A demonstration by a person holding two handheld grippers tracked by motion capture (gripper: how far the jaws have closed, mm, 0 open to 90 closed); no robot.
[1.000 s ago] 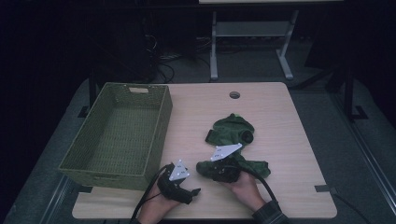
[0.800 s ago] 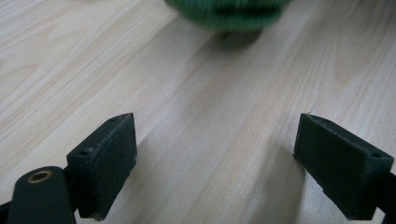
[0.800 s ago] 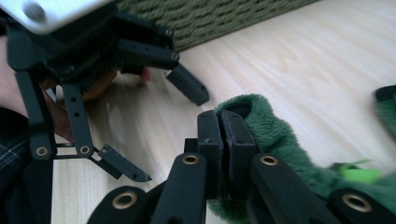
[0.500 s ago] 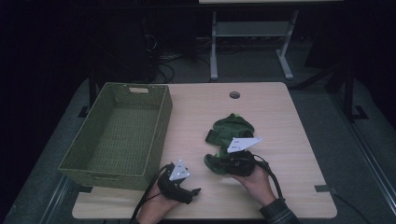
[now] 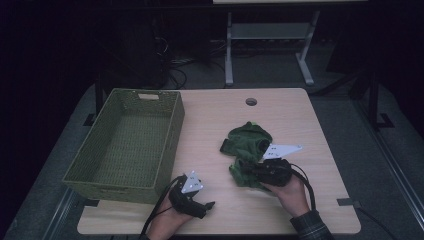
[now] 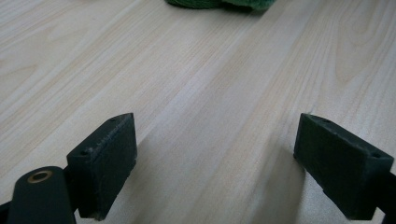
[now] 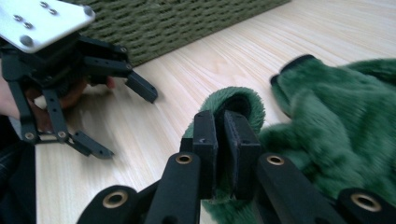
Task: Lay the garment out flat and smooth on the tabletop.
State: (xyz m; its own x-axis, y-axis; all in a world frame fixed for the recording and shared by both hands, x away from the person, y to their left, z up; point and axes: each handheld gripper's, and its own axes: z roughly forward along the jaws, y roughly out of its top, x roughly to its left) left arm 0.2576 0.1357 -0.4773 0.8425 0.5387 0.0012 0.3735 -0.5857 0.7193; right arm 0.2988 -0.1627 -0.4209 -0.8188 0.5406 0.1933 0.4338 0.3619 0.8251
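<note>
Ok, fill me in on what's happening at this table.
A person is working with two tools at a wooden table. The right hand-held gripper is shut on a fold of a fuzzy green cloth item, whose bunched fabric lies on the right half of the table. Its jaws have just eased open slightly, yet the fold sits pinched between them. The left hand-held gripper rests near the table's front edge, jaws open on nothing. A woven green basket sits at the left.
</note>
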